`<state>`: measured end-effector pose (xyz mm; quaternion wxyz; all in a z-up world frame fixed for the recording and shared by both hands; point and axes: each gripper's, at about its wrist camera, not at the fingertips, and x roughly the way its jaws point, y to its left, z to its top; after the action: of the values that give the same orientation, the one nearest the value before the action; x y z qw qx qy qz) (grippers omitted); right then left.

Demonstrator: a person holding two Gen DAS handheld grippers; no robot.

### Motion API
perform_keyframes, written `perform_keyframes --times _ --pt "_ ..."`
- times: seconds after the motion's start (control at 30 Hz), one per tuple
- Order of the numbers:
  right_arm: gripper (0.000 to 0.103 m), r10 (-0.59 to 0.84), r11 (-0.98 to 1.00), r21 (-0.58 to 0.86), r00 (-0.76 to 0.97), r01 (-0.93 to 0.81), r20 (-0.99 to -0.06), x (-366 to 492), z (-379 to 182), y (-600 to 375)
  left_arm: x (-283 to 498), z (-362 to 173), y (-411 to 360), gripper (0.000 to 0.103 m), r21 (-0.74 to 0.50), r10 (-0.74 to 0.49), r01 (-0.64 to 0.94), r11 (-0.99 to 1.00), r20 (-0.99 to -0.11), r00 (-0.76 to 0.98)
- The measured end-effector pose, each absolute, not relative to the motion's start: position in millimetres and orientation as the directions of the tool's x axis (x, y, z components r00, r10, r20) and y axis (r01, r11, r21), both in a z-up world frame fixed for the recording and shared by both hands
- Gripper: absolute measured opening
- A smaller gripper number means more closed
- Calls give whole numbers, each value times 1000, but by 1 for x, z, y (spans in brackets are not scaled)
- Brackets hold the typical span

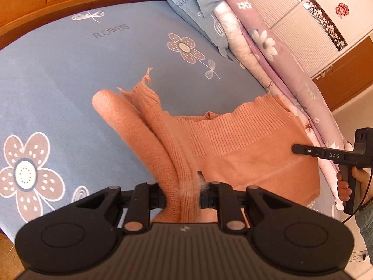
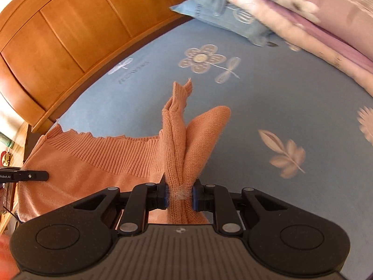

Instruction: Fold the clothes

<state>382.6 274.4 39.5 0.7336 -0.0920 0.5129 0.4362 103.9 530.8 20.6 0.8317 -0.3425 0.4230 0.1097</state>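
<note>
Meanwhile, left gripper (image 1: 182,194) clenched on bunched knit of peach sweater (image 1: 244,154), fuzz pinched between fingers. Right gripper (image 2: 179,196) likewise clamped on gathered fold of same sweater (image 2: 93,163). Garment stretched between both claws, held above blue flowered bedsheet (image 1: 70,81), ribbed hem and sleeve fanning forward of each claw. Folded lilac quilt (image 1: 275,53) and blue pillow (image 1: 184,2) ahead, to right of left claw. Wooden headboard (image 2: 58,35) ahead-left of right claw.

Fuzzy ribbed knit sweater (image 1: 233,144), glossy wooden headboard (image 2: 70,35)
</note>
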Motion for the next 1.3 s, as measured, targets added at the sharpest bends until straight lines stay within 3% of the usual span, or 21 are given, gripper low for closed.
perform_keyframes --times 0.7,1.07,1.3 --pt "20 534 365 232 -1 -902 -845 413 40 523 59 1 677 17 -503 59 -607 615 -738 672" --pt "20 535 292 161 22 -943 -845 449 34 611 65 -19 704 18 -539 121 -622 568 -693 711" --pt "20 474 303 106 53 -947 -879 462 -4 626 66 -48 710 18 -543 115 -643 539 -709 696"
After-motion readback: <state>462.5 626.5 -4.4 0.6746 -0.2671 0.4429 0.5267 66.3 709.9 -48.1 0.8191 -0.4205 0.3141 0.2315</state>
